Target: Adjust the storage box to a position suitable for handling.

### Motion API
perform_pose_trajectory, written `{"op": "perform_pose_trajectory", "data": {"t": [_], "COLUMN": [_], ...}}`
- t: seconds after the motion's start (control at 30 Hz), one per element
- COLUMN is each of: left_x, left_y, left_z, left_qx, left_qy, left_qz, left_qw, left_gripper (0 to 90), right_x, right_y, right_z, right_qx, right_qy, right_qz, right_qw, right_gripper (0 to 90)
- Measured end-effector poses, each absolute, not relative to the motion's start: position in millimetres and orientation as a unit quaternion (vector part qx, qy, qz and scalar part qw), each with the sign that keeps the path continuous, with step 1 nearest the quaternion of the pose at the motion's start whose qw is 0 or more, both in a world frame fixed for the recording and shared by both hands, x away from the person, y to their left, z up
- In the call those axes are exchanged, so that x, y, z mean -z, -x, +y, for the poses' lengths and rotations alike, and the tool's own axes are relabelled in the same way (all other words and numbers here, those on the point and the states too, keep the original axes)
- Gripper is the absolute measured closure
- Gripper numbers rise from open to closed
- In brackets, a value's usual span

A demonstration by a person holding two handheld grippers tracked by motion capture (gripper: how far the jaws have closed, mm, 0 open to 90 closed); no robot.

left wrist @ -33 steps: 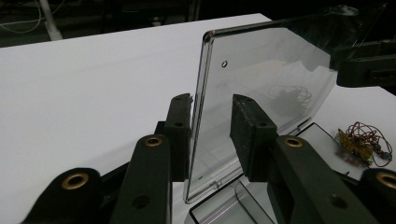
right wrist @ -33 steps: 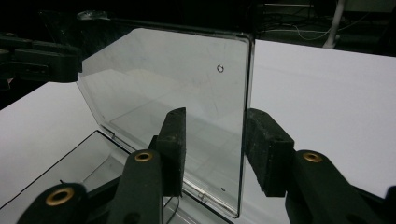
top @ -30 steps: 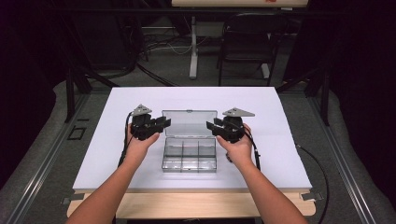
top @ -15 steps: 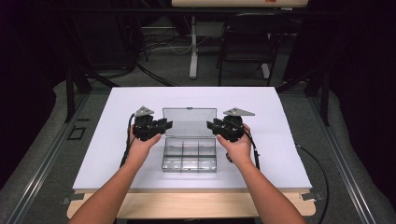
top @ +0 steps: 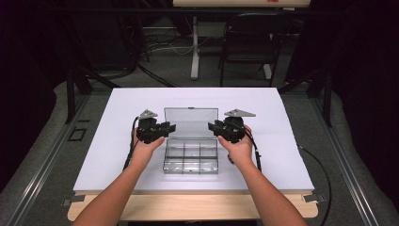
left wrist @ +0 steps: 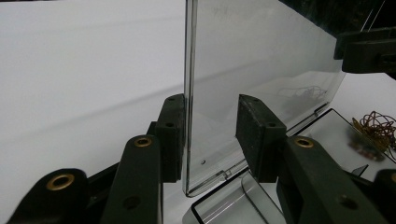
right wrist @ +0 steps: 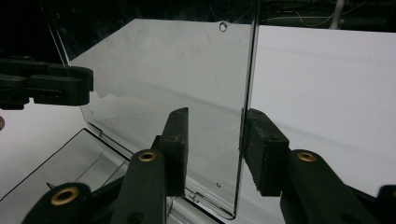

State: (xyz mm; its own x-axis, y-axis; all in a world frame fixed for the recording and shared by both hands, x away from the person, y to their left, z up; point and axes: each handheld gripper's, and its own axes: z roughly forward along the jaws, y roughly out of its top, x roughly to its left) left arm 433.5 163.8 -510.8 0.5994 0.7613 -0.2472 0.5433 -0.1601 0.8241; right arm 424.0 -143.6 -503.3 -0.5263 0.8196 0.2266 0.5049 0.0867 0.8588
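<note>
Little has shifted since the earlier frames: both hands sit at the same spots, the lid stands up as before, and only the left gripper point(top: 165, 127) jaws have just been opening, with the lid edge between them. White table point(top: 117, 155) carries a clear plastic box point(top: 190, 156) at its middle, divided into small compartments, with its hinged lid point(top: 190, 121) raised upright at the far side. Left gripper straddles the lid's left edge: one pad looks to touch it, the other stands clear, so not clamped. Right gripper point(top: 214, 126) straddles the right edge the same way, with a gap at its pads point(right wrist: 176, 140), so likewise loose. Small tangle of thin wire point(left wrist: 378, 128) lies in one compartment. My read: the box is light, stiff, thin plastic, smooth and slippery, and the hinge is likely the weak spot; best hold is on the lid's side edges near mid-height, both sides evenly, to avoid twisting it
</note>
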Motion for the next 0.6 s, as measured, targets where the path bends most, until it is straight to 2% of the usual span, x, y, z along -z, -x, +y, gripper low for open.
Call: {"op": "perform_pose_trajectory", "data": {"t": [0.6], "left_x": [517.8], "left_y": [-437.6], "left_z": [163.5], "left_qx": [-0.1], "left_qy": [-0.745], "left_qz": [0.443], "left_qw": [0.488], "left_gripper": [62.8], "right_x": [509.3], "right_y": [-426.8], "right_z": [-143.1], "right_qx": [-0.493], "right_qy": [-0.468], "right_qz": [0.717], "right_qw": [0.154], "right_gripper": [61.6]}}
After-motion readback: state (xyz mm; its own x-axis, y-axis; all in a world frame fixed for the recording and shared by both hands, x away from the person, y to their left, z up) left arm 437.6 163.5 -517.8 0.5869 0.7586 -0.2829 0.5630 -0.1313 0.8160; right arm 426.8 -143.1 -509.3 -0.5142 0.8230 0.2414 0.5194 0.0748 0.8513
